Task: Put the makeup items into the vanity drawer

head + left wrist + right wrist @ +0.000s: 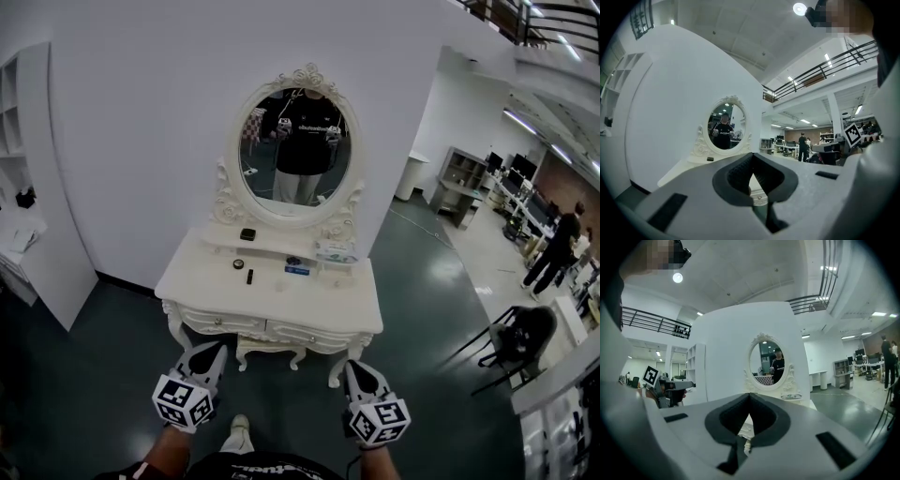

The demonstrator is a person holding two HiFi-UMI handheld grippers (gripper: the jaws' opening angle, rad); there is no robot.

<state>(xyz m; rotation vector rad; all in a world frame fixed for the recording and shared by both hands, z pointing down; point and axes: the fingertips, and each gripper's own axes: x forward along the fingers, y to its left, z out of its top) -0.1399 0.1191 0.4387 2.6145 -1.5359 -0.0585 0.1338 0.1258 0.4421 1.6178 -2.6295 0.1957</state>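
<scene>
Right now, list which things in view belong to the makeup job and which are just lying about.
For the job: vanity drawers, shut; small black case on the shelf; round dark item, black tube and blue item on the tabletop.
Just lying about: black chair; white shelving; white stool under the tabletop.

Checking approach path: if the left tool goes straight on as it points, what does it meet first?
Probably the left drawer of the vanity; way there looks free, depth unclear.

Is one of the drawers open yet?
No, both drawers sit shut and flush under the top of the white vanity.
</scene>
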